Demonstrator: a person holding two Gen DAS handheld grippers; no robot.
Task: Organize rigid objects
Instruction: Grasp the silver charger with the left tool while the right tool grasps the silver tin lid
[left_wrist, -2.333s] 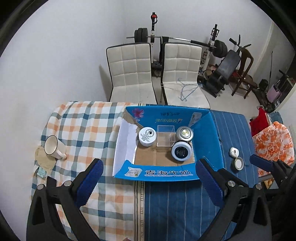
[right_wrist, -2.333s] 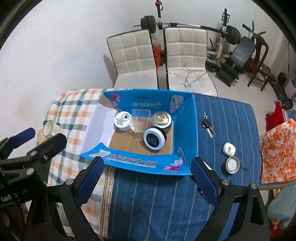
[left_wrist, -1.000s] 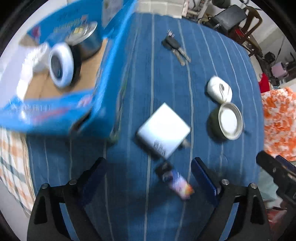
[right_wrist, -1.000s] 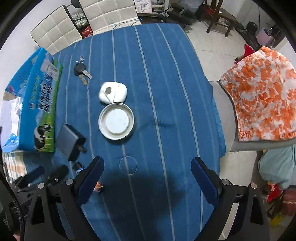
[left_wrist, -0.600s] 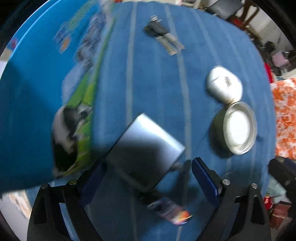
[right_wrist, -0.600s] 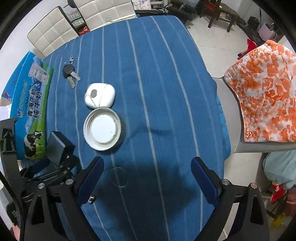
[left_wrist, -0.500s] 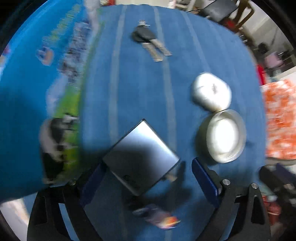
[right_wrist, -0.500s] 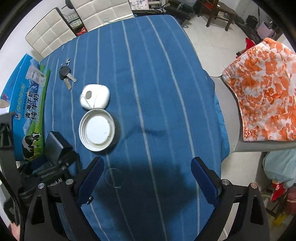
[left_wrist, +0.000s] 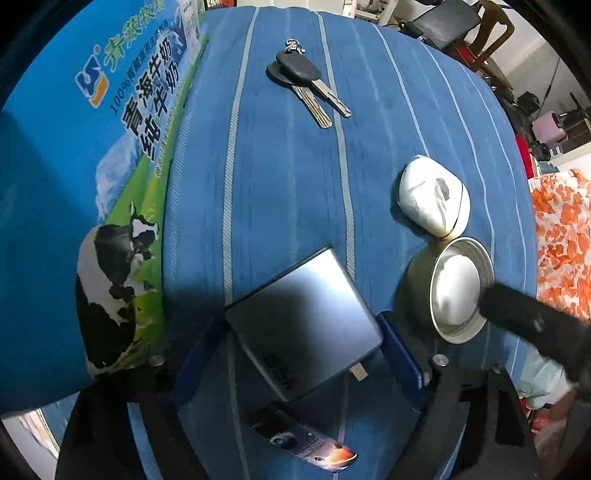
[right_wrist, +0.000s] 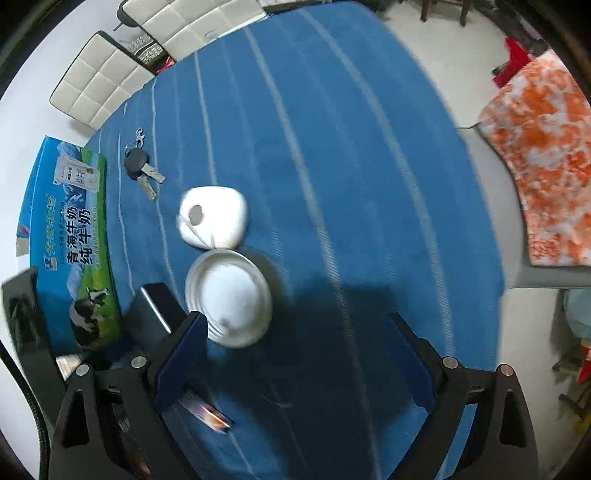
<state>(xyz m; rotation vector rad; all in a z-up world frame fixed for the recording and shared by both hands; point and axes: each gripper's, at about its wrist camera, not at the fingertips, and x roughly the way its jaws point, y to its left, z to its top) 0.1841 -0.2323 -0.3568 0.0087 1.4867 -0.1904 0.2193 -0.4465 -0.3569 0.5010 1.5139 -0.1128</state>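
Charger brick (left_wrist: 303, 321): grey, flat and square, lying on the blue striped tablecloth (left_wrist: 288, 177) just beside the milk carton; a metal prong sticks out at its near right edge. In the right wrist view it shows as a dark block (right_wrist: 157, 306) left of the tin lid.
Tablecloth: blue with thin pale stripes, covering the whole table top.
Milk carton (left_wrist: 92, 177): large blue box with green grass and a cow printed on its side, standing at the left edge of the cloth.
Cushion (right_wrist: 546, 166): orange and white pattern, off the table to the right.
Chairs (right_wrist: 122, 70): white quilted seats beyond the far end of the table.
Left gripper (left_wrist: 295, 365): points straight down over the charger brick; blue fingers (left_wrist: 400, 358) stand either side of it and the jaws are closing. Whether the pads already press on the brick cannot be told for sure; a slight gap seems to remain.
Right gripper (right_wrist: 291, 365): jaws wide apart with nothing between them but bare cloth; its left finger tip overlaps the tin lid's near edge.
Tin lid (right_wrist: 229, 297): round, metal rim, white inside, lying open side up, touching the white case.
White case (right_wrist: 212, 216): rounded, glossy, just behind the lid.
Keys (left_wrist: 303, 86): black fob with two blades, well apart at the far side.
Small packet (left_wrist: 306, 443): dark printed wrapper, near the brick's front.
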